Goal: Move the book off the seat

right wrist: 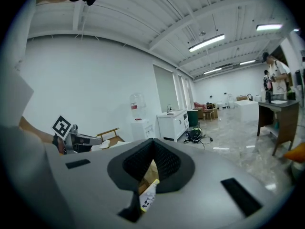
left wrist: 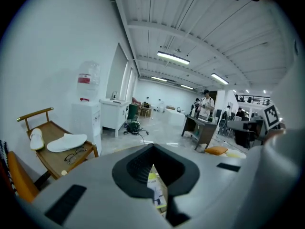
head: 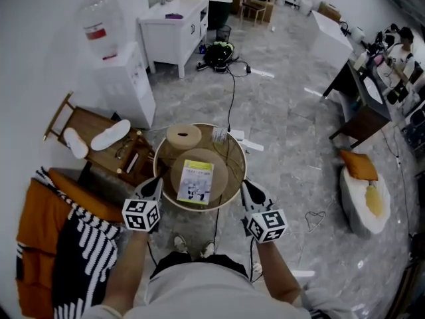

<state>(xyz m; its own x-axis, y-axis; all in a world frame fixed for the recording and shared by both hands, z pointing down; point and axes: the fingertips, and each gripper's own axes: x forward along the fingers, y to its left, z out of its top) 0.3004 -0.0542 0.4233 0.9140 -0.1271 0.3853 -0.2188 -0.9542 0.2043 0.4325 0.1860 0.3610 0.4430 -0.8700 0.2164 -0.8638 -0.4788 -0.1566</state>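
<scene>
A yellow-and-white book (head: pixel 195 181) lies flat on a round wooden seat (head: pixel 222 173), which rests in a rimmed round table (head: pixel 237 150) just in front of me. The left gripper (head: pixel 157 182) hovers at the table's left rim, and the right gripper (head: pixel 246 186) at its right rim. Both sit beside the book without touching it. In the left gripper view the gripper (left wrist: pixel 153 148) has its jaws together, with the book (left wrist: pixel 155 190) showing below them. The right gripper (right wrist: pixel 152 143) looks the same in its own view, jaws closed over the book (right wrist: pixel 147 197). Neither holds anything.
A wooden roll (head: pixel 184 137) stands at the back of the table. To the left are a wooden chair (head: pixel 93 145) with slippers and glasses, a water dispenser (head: pixel 126 78) and an orange striped throw (head: pixel 60 244). A cable (head: pixel 232 92) and a cushion (head: pixel 362 188) lie on the floor.
</scene>
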